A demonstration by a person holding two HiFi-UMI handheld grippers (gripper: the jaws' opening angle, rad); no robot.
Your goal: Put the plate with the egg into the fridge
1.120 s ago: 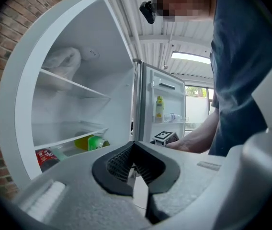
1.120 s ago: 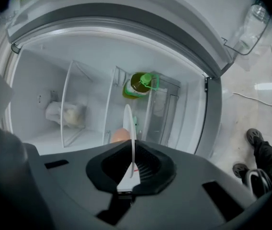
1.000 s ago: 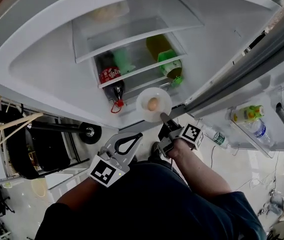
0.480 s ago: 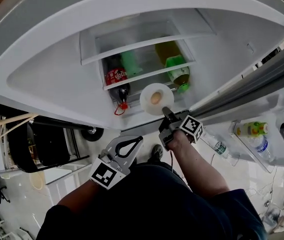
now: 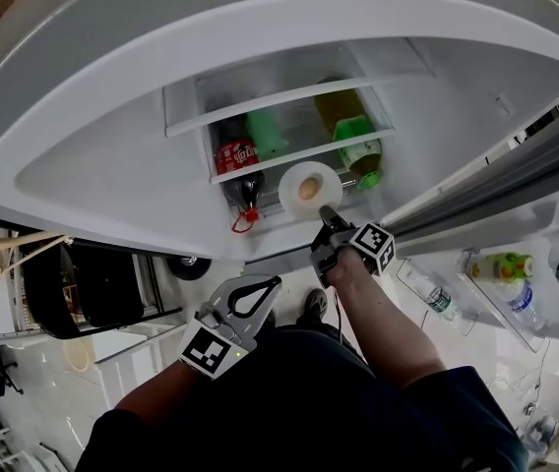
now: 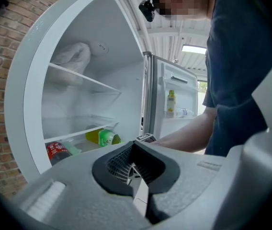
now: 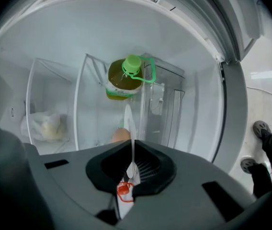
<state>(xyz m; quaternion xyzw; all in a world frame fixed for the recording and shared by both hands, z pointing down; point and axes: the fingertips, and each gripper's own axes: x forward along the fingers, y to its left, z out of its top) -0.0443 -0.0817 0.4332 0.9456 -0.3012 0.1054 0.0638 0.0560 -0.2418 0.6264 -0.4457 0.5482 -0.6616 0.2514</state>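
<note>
I see one plate [image 5: 292,176] and one egg [image 5: 306,190]. The egg sits in the middle of the plate. The plate is white and round. It is at the open front of the fridge [image 5: 112,155], low down. In the head view it shows between the red bottle [image 5: 238,158] and the yellow jug [image 5: 351,131].

I have two grippers. The right gripper [image 5: 325,220] is pinching the near rim of the plate, so the plate sticks out straight ahead of it, toward the fridge. In the right gripper view the plate [image 7: 130,123] runs thin and edge-on from between the jaws, and the egg [image 7: 120,135] peeks out just left of it. The jug [image 7: 123,78] with its green cap is past the plate, deeper in.

The left gripper [image 5: 256,290] hangs lower and closer to my body, well apart from the plate. Its jaws are pressed together with nothing in them.

On the low shelf I count three bottles: the red one, a green bottle [image 5: 264,132] beside it, and the yellow jug. On the shelf above there is one pale bag [image 7: 45,126].

The fridge door [image 5: 545,214] stands open on the right. Its rack holds one yellow-green bottle [image 5: 504,264] and one clear bottle [image 5: 519,293].
</note>
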